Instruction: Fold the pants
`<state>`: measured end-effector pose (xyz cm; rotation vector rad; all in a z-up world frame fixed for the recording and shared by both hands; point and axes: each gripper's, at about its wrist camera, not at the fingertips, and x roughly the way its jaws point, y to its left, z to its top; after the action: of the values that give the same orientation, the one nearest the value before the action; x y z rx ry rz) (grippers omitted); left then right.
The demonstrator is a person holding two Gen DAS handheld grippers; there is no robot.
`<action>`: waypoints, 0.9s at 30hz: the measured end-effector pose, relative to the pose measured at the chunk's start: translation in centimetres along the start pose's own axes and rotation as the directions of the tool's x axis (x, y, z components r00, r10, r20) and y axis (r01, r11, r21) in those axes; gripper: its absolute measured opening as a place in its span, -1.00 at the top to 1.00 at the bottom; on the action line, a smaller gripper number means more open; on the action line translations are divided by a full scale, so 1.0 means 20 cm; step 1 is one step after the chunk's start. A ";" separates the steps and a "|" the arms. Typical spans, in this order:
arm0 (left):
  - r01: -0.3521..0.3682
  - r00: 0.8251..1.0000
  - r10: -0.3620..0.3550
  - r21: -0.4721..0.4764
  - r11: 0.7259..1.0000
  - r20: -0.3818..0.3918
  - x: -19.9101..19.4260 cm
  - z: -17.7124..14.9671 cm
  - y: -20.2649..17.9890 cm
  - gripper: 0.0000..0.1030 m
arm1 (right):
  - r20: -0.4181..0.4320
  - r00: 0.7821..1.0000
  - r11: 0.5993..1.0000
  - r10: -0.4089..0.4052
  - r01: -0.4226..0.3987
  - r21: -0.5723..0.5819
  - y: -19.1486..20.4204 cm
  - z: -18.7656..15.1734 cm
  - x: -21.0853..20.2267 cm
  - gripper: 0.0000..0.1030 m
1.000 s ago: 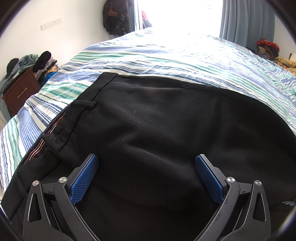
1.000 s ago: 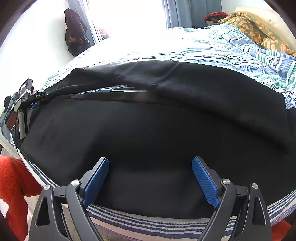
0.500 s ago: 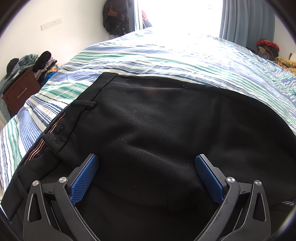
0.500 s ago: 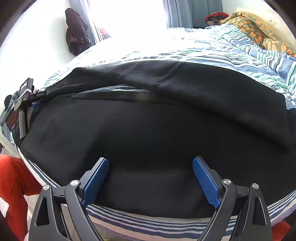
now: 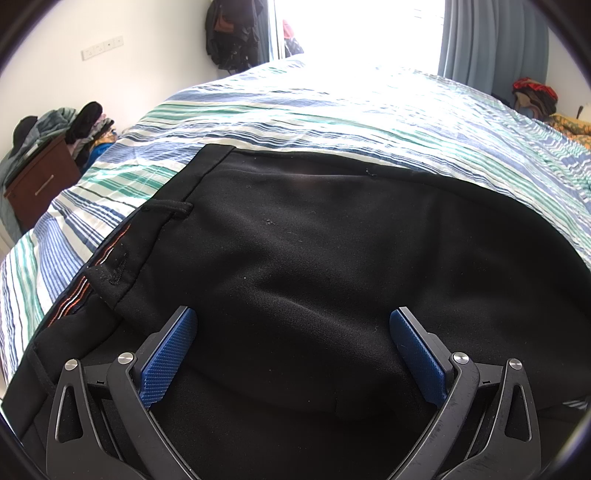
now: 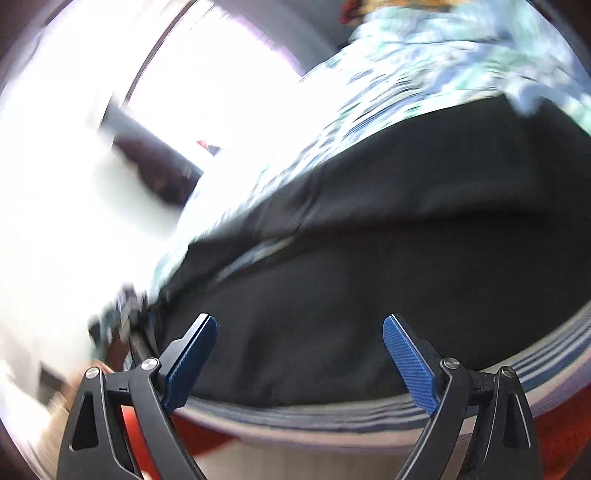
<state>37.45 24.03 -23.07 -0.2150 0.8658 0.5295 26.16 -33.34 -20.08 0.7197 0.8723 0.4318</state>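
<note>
Black pants (image 5: 314, 258) lie spread on a striped bed. In the left wrist view the waistband (image 5: 122, 273) with a belt loop is at the left. My left gripper (image 5: 293, 332) is open and empty just above the seat of the pants. In the right wrist view, which is motion-blurred and tilted, the pants (image 6: 388, 266) fill the middle with the two legs lying side by side. My right gripper (image 6: 300, 339) is open and empty over the near edge of the fabric by the bed's edge.
The striped bedsheet (image 5: 332, 122) stretches beyond the pants toward a bright window. A brown dresser (image 5: 37, 181) piled with clothes stands at the left. Dark clothes (image 5: 232, 33) hang on the far wall. Red fabric (image 6: 207, 439) lies below the bed edge.
The right gripper has swung and tilted sharply, blurring its view; the bed edge now runs slanted. The left gripper has not moved. Both stay open.
</note>
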 end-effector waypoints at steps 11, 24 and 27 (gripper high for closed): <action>0.000 1.000 0.000 0.001 1.000 0.001 0.00 0.00 0.00 -0.99 | 0.163 0.987 0.930 0.009 -0.068 0.362 -0.36 0.21 -0.08 -0.53; -0.002 0.999 0.002 -0.003 1.000 -0.034 0.01 0.01 -0.01 -0.99 | 0.168 0.972 0.916 -0.167 0.089 0.392 -0.42 0.36 0.00 0.78; 0.052 0.987 -0.060 -0.060 0.997 -0.146 -0.09 0.09 0.02 -0.94 | 0.212 0.966 0.948 -0.150 0.080 0.308 -0.30 0.41 -0.07 0.89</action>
<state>37.59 24.47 -20.53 -0.3320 0.9869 0.4904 32.36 -41.53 -20.21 0.9701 0.7588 0.1050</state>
